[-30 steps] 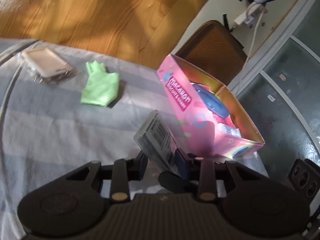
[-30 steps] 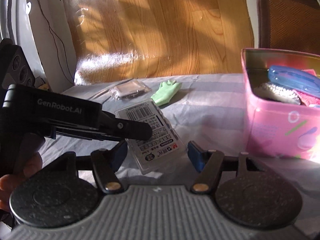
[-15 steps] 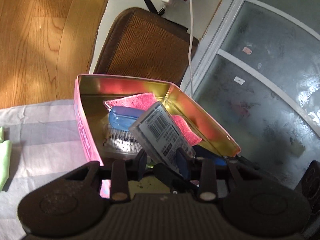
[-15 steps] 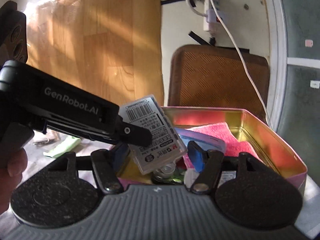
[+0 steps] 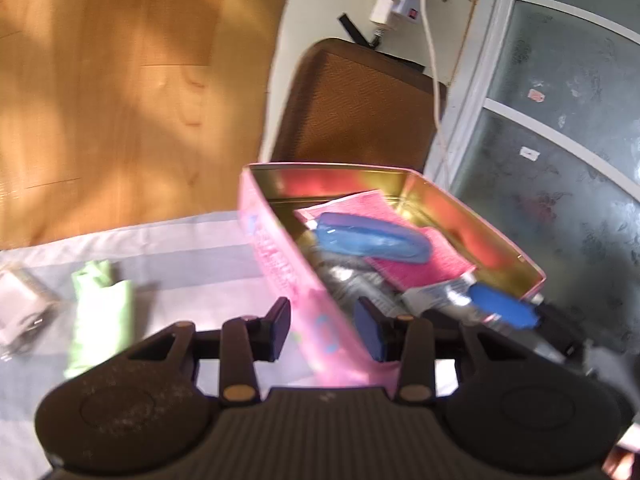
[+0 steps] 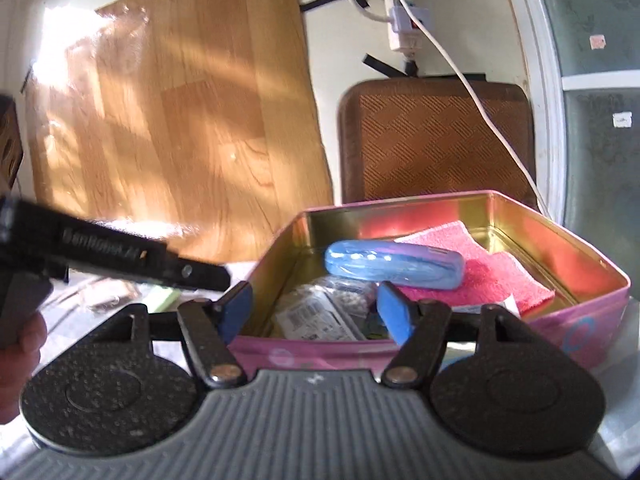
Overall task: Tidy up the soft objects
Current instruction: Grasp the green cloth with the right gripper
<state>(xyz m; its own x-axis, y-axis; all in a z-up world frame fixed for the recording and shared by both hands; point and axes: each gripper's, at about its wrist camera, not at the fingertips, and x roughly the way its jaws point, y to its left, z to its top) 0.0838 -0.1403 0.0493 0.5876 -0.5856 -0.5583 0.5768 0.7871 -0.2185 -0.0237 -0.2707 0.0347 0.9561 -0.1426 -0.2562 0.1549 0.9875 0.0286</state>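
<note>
A pink tin box point(image 5: 276, 256) point(image 6: 592, 320) stands on the striped cloth. Inside lie a pink cloth point(image 5: 416, 260) point(image 6: 492, 268), a blue case point(image 5: 372, 240) point(image 6: 394, 266) and the barcoded clear packet point(image 6: 316, 316). My left gripper point(image 5: 323, 334) is open and empty, straddling the box's near wall. My right gripper point(image 6: 316, 310) is open and empty at the box's near rim, above the packet. A green cloth point(image 5: 100, 312) and a clear wrapped pad point(image 5: 20, 308) lie on the cloth left of the box.
The left gripper's black body point(image 6: 120, 258) reaches in from the left in the right wrist view. A brown woven chair point(image 6: 436, 140) stands behind the box. A power strip with white cable point(image 6: 408, 20) hangs on the wall. Glass door point(image 5: 560, 120) at right.
The left gripper carried the barcoded packet from over the cloth to over the box, then opened and let it go. The packet now lies inside the box. The left gripper has drawn back.
</note>
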